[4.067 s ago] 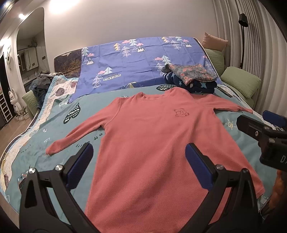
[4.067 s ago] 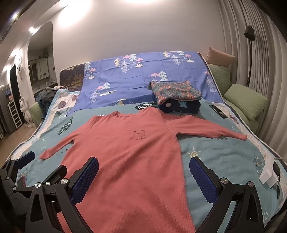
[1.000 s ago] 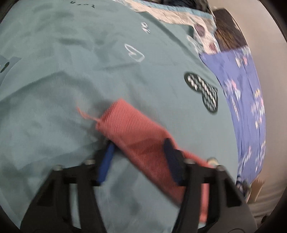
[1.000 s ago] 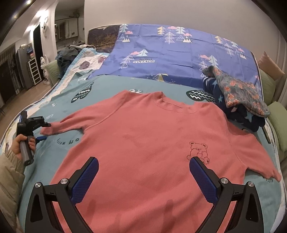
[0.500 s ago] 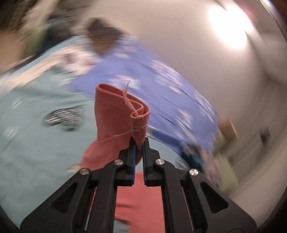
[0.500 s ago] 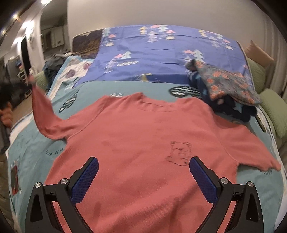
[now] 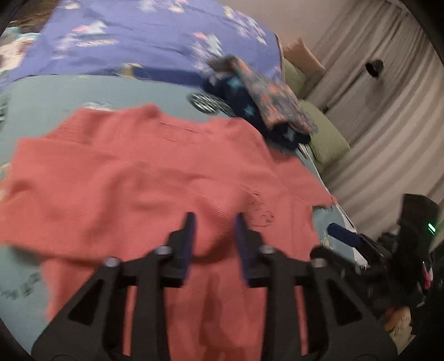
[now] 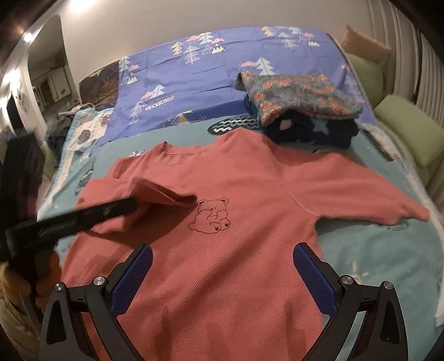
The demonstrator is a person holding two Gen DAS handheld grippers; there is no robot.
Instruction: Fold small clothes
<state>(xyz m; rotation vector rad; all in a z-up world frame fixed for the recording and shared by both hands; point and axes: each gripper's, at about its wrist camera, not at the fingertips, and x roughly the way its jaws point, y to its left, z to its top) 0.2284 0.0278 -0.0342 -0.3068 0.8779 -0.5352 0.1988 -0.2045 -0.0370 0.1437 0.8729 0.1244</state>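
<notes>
Bedroom scene: pink shirt (image 8: 236,244) lies flat on the bed (image 8: 388,258), one sleeve (image 8: 163,194) already flipped over the chest. Left gripper (image 7: 213,222) just let go, jaws partly apart; right gripper (image 8: 222,266) wide, empty. Other sleeve and body folds remain.

We see a wide bed under a teal patterned quilt (image 8: 388,250), with a blue sheet printed with trees (image 8: 211,69) across its far half. Plump green pillows (image 8: 408,130) line one side beneath pale pleated curtains (image 7: 388,116). A plain cream wall (image 8: 166,25) catches warm ceiling spotlights (image 8: 27,36).
</notes>
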